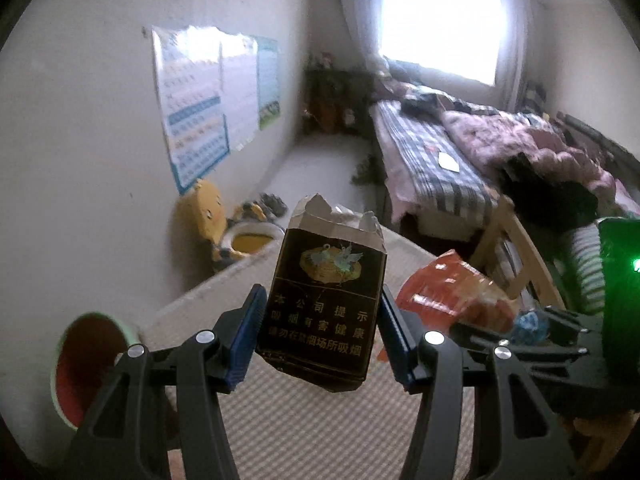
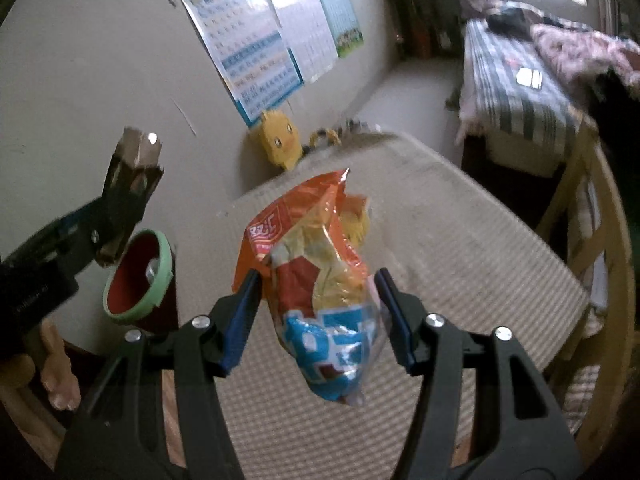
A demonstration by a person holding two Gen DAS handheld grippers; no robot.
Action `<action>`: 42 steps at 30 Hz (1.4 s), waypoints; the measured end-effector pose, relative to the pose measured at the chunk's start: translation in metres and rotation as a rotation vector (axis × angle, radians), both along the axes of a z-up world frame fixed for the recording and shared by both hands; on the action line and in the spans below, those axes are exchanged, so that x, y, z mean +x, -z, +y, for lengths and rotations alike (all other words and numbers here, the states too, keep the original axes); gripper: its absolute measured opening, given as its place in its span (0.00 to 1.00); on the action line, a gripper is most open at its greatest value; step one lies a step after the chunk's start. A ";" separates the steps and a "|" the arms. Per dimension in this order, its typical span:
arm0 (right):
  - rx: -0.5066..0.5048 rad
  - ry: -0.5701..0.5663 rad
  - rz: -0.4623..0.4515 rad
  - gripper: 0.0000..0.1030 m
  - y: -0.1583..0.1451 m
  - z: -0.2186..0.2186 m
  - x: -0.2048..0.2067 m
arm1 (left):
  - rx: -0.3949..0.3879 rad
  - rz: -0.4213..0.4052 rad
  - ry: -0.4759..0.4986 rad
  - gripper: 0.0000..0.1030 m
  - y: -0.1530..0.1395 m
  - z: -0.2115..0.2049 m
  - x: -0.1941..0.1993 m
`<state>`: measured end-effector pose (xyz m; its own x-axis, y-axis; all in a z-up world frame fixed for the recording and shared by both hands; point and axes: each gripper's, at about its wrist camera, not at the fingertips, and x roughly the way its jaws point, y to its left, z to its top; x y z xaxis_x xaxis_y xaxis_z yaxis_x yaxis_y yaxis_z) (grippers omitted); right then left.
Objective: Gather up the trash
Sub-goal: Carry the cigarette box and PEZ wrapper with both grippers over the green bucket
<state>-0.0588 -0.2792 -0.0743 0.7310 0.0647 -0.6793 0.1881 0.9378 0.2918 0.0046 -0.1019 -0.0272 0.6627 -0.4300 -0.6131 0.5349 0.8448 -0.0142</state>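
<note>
Black torn cigarette pack (image 1: 320,304) clamped by left fingers (image 1: 244,340), crinkled snack wrapper (image 2: 320,276) by right fingers (image 2: 244,320)

You face a pale wall (image 1: 88,128) hung with posters (image 1: 196,104). Bright window (image 1: 440,28) at the far end, washed out. Bed (image 1: 432,156) with striped sheet to the right; beige woven mat (image 2: 460,248) below you.

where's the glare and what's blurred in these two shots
Left wrist view: the bright window is blown out to white, the wall posters catch its glare, while the torn black cigarette pack stays sharp. Right wrist view: the orange and blue plastic snack wrapper is fairly sharp, the green-rimmed red bin smeared; both curve at the edges.
</note>
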 end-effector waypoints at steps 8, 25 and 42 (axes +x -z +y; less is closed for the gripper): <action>-0.045 0.005 -0.103 0.56 -0.042 0.012 -0.007 | -0.047 -0.099 -0.048 0.51 -0.031 0.023 -0.015; -0.112 -0.081 -0.165 0.56 -0.080 0.062 0.010 | -0.106 -0.120 -0.143 0.51 -0.041 0.075 -0.018; -0.105 -0.161 -0.119 0.56 -0.067 0.105 0.039 | -0.050 0.098 -0.157 0.51 0.020 0.138 -0.002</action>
